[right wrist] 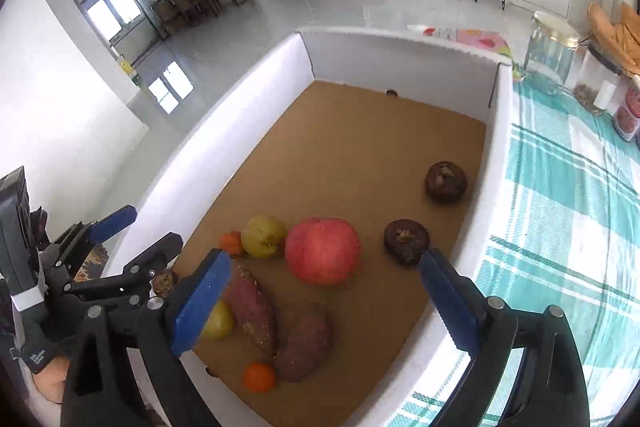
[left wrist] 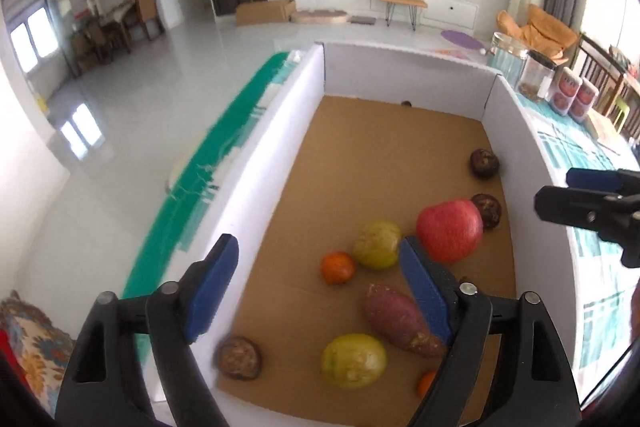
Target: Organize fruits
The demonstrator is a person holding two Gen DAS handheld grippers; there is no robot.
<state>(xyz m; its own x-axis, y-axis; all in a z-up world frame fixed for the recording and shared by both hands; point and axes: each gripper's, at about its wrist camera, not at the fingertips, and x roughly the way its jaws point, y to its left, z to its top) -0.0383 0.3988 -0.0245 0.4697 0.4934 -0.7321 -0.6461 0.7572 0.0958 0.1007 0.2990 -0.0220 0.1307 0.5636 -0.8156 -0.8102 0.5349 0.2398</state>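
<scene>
Both grippers, left (left wrist: 316, 287) and right (right wrist: 324, 291), spread wide and empty above white box (right wrist: 240, 107) holding apple (right wrist: 322, 251) and scattered produce.

Fruits in box (right wrist: 256, 115), on the table (right wrist: 560, 227).
Apple (right wrist: 322, 250) mid-box; two sweet potatoes (right wrist: 280, 323) at near edge; jars (right wrist: 552, 47) beyond far-right corner.

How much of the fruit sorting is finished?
Nothing looks sorted yet. The red apple, a green fruit, an orange and a sweet potato lie mixed in the white box. Left gripper and right gripper are open and empty.
</scene>
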